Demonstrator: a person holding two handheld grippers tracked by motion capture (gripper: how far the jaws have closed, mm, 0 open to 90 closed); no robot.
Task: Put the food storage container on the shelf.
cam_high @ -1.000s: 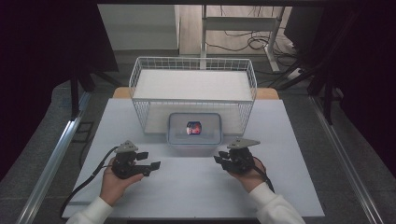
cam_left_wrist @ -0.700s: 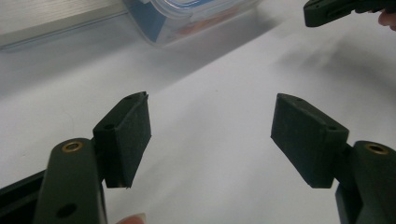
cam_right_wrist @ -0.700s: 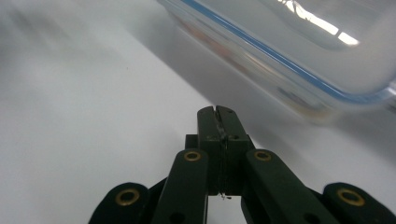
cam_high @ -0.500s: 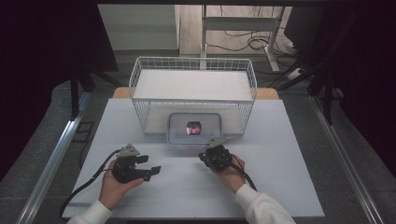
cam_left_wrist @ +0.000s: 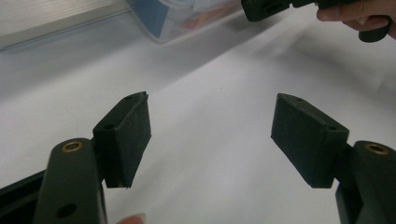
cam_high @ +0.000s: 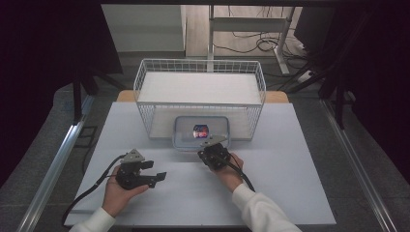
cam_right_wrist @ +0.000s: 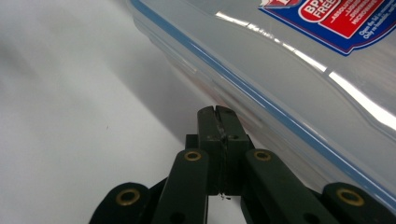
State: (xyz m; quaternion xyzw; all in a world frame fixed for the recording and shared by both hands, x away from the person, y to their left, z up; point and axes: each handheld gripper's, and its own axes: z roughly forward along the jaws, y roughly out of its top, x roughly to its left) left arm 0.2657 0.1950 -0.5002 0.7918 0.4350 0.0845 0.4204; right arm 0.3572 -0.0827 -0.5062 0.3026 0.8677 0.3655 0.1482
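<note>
At box (cam_high: 201, 132) front edge: right tongs (cam_high: 211, 143) closed, perhaps touching | left tongs (cam_high: 158, 177) agape

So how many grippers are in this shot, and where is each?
2. The left gripper rests low on the white table with its jaws apart. The right gripper has its shut jaws at the front edge of the clear lidded container before the wire basket.

Clear plastic container (cam_high: 201, 131), rectangular with rounded corners, lid on with a blue seal line round the rim (cam_right_wrist: 261, 100). Red/blue sticker on the lid. Sits flat on the white table (cam_high: 290, 159), centred left-to-right, toward the far edge, long side parallel to that edge. Something red and dark shows inside; can't tell what.
</note>
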